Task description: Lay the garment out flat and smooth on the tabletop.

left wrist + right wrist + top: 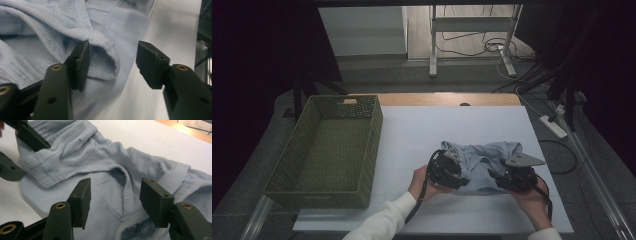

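Observation:
A pale blue knit garment (486,156) lies crumpled on the white table cover (412,130), near the front right. My left gripper (460,172) is at its left edge, jaws apart; in the left gripper view (112,65) the ribbed hem (110,50) sits between the pads, and the right pad stands clear of the cloth. My right gripper (495,178) rests at the garment's right front. In the right gripper view (115,197) its jaws stand apart over a fold of the garment (100,157) without pressing it.
An olive woven basket (371,150) stands on the table's left side, with nothing in it. A bare wooden strip (442,99) runs along the far edge. Beyond are metal stand legs and cables; a power strip (553,126) lies on the floor at right.

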`<state>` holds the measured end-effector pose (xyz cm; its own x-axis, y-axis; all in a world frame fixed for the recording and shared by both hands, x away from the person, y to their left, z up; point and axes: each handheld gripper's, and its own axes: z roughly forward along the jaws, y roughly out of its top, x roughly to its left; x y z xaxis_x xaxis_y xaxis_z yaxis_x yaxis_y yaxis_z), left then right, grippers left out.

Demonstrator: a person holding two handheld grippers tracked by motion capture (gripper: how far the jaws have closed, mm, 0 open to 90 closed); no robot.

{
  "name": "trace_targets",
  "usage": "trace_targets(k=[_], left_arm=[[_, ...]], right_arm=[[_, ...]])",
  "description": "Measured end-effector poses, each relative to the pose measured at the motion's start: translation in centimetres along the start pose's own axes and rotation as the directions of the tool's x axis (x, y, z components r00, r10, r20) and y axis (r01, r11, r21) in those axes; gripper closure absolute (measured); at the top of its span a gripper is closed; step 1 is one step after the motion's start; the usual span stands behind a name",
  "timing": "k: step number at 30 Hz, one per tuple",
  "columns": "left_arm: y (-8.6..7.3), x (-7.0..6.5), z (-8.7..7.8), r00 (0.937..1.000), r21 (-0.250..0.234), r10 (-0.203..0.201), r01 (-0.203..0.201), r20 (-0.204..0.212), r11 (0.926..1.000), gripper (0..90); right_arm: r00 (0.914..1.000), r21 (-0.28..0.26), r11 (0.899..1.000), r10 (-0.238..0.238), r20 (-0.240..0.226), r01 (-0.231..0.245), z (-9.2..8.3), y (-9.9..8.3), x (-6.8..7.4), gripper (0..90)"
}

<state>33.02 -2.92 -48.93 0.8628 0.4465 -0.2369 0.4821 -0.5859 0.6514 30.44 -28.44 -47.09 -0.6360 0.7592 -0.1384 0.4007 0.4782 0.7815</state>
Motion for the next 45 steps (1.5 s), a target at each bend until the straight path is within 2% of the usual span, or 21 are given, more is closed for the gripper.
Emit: trace_targets(k=[2, 5, 7, 9, 11, 17, 21, 25, 31, 36, 42, 45], left_arm=[[-0.1, 0.0, 0.4, 1.0000, 0.016, -0.005, 0.005, -0.001, 0.9999, 53.0], [-0.2, -0.1, 1.1, 0.9999, 0.052, 0.013, -0.012, -0.009, 0.9986, 62.4], [-0.3, -0.2, 1.4, 0.9996, 0.070, 0.023, -0.022, -0.018, 0.9973, 71.8], [-0.4, -0.2, 1.4, 0.9996, 0.064, 0.023, -0.022, -0.013, 0.9977, 80.8], [-0.6, -0.2, 1.1, 0.9999, 0.039, 0.009, -0.008, -0.010, 0.9992, 84.6], [-1.0, 0.4, -1.5, 0.9998, -0.052, -0.022, 0.022, 0.003, 0.9984, 85.5], [-1.4, 1.0, -3.4, 0.9986, -0.107, -0.052, 0.053, 0.009, 0.9928, 85.4], [-1.8, 1.6, -4.7, 0.9970, -0.142, -0.075, 0.077, 0.019, 0.9868, 85.4], [-2.1, 1.8, -5.6, 0.9965, -0.170, -0.081, 0.084, 0.019, 0.9818, 85.4], [-2.1, 1.8, -5.8, 0.9962, -0.181, -0.084, 0.087, 0.021, 0.9797, 85.4], [-2.1, 1.9, -5.9, 0.9960, -0.181, -0.086, 0.089, 0.023, 0.9794, 85.4], [-2.2, 1.9, -6.0, 0.9958, -0.183, -0.088, 0.091, 0.025, 0.9788, 85.4]], right_arm=[[1.0000, -0.006, 1.000, 0.008, 0.003, -0.008, -0.2, 0.0, -0.1, 42.9], [0.9998, -0.015, 1.000, 0.016, 0.010, -0.016, -0.4, 0.0, -0.4, 42.9], [0.9996, -0.023, 0.999, 0.025, 0.016, -0.024, -0.7, 0.0, -0.6, 42.9], [0.9993, -0.029, 0.999, 0.031, 0.020, -0.031, -0.9, 0.0, -0.8, 42.9], [0.9989, -0.039, 0.998, 0.042, 0.020, -0.041, -1.1, -0.1, -1.0, 42.9], [0.9969, -0.073, 0.995, 0.071, 0.034, -0.068, -2.2, -0.1, -2.0, 43.0], [0.9960, -0.089, 0.993, 0.077, 0.044, -0.073, -3.0, -0.1, -2.5, 43.0], [0.9971, -0.090, 0.994, 0.071, 0.029, -0.068, -3.6, -0.2, -2.4, 43.1], [1.0000, -0.031, 0.999, -0.008, 0.004, 0.008, -3.8, -1.5, -1.2, 43.0], [0.9997, 0.011, 1.000, -0.018, -0.016, 0.019, -3.3, -2.5, -1.0, 42.1], [0.9994, 0.069, 0.997, -0.033, -0.015, 0.034, -1.7, -3.3, -1.0, 42.2], [0.9989, 0.092, 0.995, -0.046, 0.010, 0.045, -1.0, -3.4, -0.8, 51.6]])
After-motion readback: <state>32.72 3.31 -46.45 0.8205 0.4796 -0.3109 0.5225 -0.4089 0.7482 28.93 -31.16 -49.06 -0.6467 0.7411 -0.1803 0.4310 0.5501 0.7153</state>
